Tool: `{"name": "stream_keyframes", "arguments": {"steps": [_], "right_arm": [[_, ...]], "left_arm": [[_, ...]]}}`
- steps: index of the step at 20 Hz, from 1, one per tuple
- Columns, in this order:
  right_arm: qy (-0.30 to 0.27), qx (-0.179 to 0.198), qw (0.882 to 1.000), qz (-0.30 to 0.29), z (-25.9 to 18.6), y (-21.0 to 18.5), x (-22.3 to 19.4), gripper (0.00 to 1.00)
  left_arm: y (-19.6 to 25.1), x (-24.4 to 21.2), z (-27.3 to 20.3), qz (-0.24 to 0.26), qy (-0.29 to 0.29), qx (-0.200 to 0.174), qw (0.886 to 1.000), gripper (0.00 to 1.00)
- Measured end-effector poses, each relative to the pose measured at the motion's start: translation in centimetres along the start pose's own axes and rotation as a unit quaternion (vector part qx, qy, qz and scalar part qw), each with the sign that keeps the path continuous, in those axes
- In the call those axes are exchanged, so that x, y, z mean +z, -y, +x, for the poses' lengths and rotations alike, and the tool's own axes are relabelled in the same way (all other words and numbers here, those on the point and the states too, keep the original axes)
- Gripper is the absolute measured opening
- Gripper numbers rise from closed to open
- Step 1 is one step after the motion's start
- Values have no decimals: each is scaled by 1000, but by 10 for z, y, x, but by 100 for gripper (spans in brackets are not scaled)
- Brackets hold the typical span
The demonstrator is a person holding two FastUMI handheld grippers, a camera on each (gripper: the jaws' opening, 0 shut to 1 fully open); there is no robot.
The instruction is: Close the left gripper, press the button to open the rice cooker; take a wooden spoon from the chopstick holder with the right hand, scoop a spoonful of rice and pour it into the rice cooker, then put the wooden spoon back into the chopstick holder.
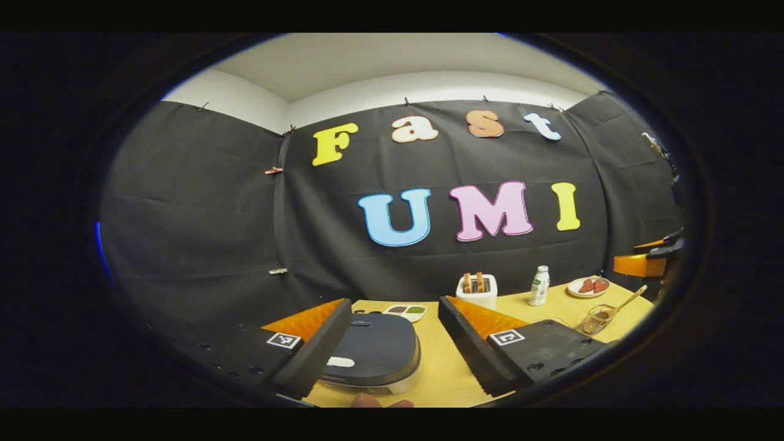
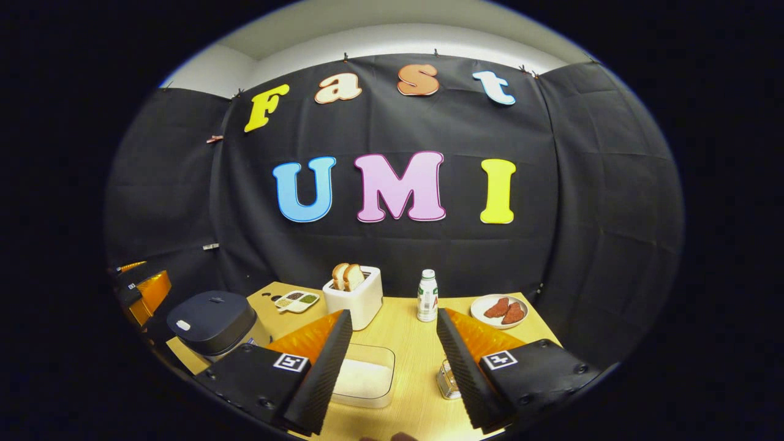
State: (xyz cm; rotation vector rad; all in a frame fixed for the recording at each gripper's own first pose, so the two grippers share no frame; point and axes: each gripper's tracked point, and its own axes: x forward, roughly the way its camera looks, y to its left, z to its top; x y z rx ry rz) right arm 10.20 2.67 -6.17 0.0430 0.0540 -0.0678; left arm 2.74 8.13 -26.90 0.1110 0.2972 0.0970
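The rice cooker (image 1: 373, 349), with a dark lid that is down and a pale button (image 1: 340, 362) at its front, sits between the spread fingers of my left gripper (image 1: 392, 361), which is open and holds nothing. Far right on the table, a wooden spoon (image 1: 626, 302) leans in the wire chopstick holder (image 1: 595, 320). My right gripper (image 2: 392, 373) is open above a clear box of white rice (image 2: 364, 375). The metal chopstick holder (image 2: 447, 381) peeks out beside its right finger. The rice cooker (image 2: 211, 321) stands to the left.
On the wooden table (image 2: 410, 343) stand a white toaster with bread (image 2: 354, 294), a small bottle (image 2: 427, 295), a plate of red slices (image 2: 499, 309) and a divided dish (image 2: 296, 300). The other gripper (image 2: 139, 288) hovers at the left edge. Black cloth walls close the back.
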Motion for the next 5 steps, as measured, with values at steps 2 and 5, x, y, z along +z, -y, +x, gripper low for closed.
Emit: {"name": "stream_keyframes", "arguments": {"steps": [2,5], "right_arm": [[12,3,1000,-10,-4,-2,7,98],[21,6,1000,-14,-7,-7,12,99]], "left_arm": [[-2,1,-3,1,-2,7,1000,96],[-4,2,-7,-7,-6,12,1000,97]]}}
